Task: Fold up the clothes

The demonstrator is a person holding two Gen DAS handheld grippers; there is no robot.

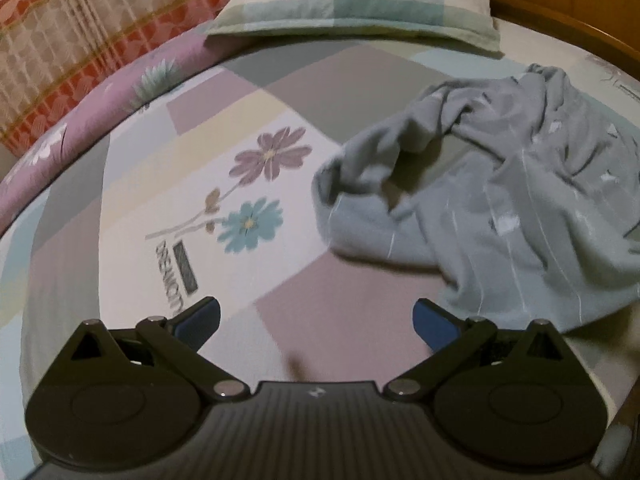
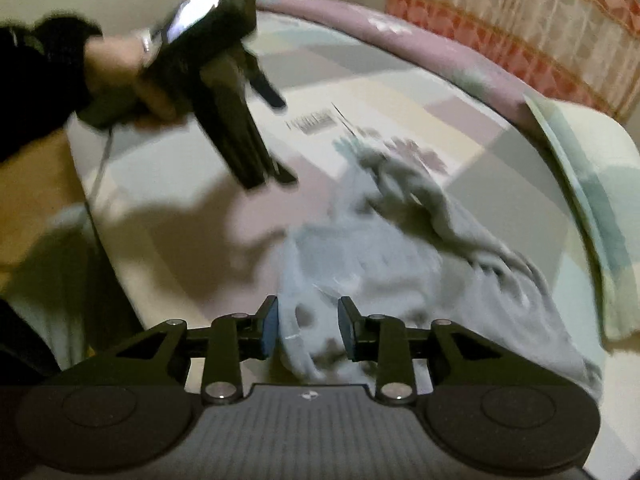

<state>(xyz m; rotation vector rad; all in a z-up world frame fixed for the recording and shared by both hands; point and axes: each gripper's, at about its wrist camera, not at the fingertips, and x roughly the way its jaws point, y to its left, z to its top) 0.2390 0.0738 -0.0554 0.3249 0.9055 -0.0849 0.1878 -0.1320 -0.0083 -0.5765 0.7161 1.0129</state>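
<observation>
The left hand-held gripper (image 1: 316,314) is spread wide over the bed (image 1: 140,160), holding nothing. The right hand-held gripper (image 2: 307,328) is partly parted, the crumpled grey garment (image 1: 500,208) lying between its pads, unpinched. Only the right view shows the person's hand (image 2: 120,68), upper left.

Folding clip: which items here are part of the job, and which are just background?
Job: grey garment, crumpled on the bed; left gripper and right gripper, both open.
Background: pillow, patchwork bedsheet, purple quilt, curtain.
</observation>
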